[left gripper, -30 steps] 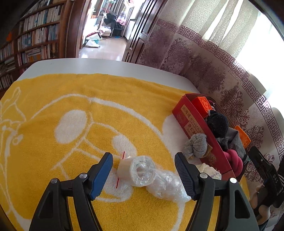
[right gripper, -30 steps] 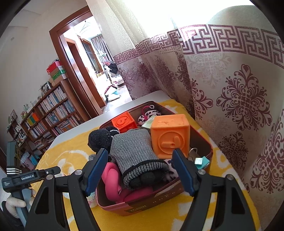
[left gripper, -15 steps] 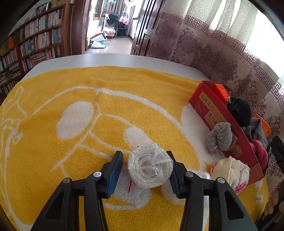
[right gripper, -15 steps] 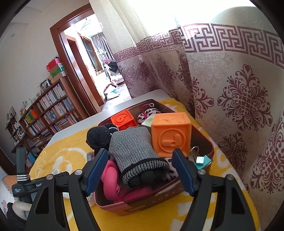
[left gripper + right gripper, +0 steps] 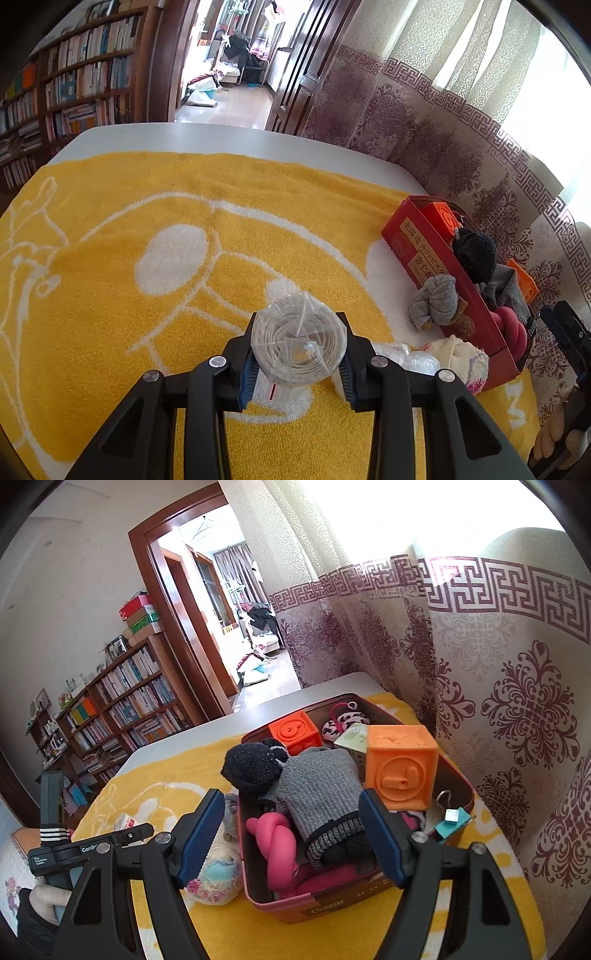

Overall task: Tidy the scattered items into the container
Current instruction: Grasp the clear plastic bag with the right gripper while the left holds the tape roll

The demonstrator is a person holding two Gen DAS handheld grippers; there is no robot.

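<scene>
The left gripper (image 5: 298, 349) is clamped on a plastic-wrapped cord coil (image 5: 298, 341) above the yellow towel (image 5: 110, 229). The right gripper (image 5: 291, 834), jaws apart, hovers over the crowded red box (image 5: 280, 904); sock balls (image 5: 434, 302) lie beside it.

Wrapped coil (image 5: 299, 339) hides the left gripper's (image 5: 297, 363) pad faces. Red box (image 5: 332, 904) contents under the grey knit (image 5: 321, 797) are covered. Box print (image 5: 424, 254) too small to read.
</scene>
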